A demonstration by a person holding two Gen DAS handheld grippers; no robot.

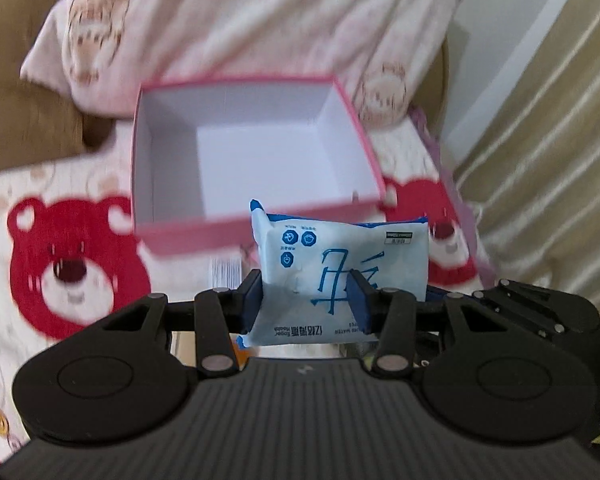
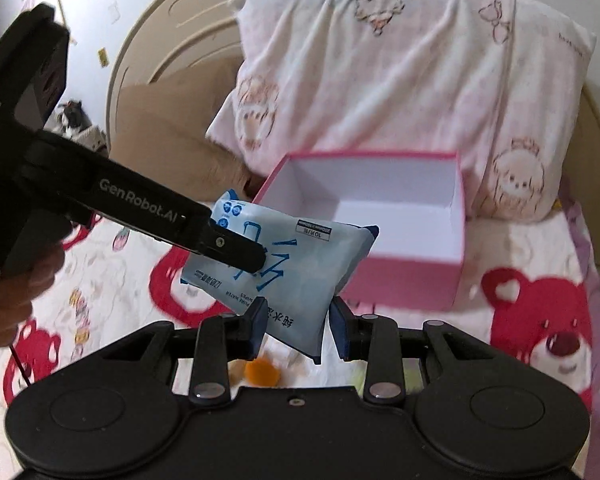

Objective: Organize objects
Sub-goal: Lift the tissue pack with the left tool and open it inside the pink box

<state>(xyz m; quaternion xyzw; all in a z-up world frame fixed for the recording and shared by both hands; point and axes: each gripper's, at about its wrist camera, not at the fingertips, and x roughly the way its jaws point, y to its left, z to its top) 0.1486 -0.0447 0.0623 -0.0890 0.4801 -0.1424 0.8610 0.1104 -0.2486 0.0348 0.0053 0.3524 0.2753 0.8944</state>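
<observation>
A pale blue pack of wet wipes point(image 1: 340, 272) is held in my left gripper point(image 1: 306, 296), whose jaws are shut on its sides. It hangs in the air just in front of an open, empty pink box point(image 1: 256, 160) with a white inside. In the right wrist view the left gripper point(image 2: 256, 256) reaches in from the left holding the pack point(image 2: 292, 272) in front of the box point(image 2: 404, 280). My right gripper point(image 2: 296, 324) is open, its fingers either side of the pack's lower corner, not clamped on it.
The box stands on a bed sheet with red bears point(image 1: 72, 264). A pink-printed pillow point(image 2: 400, 80) leans on the cream headboard point(image 2: 172, 40) behind it. A small orange thing point(image 2: 262, 372) lies on the sheet below my right gripper. Curtains point(image 1: 560, 140) hang at the right.
</observation>
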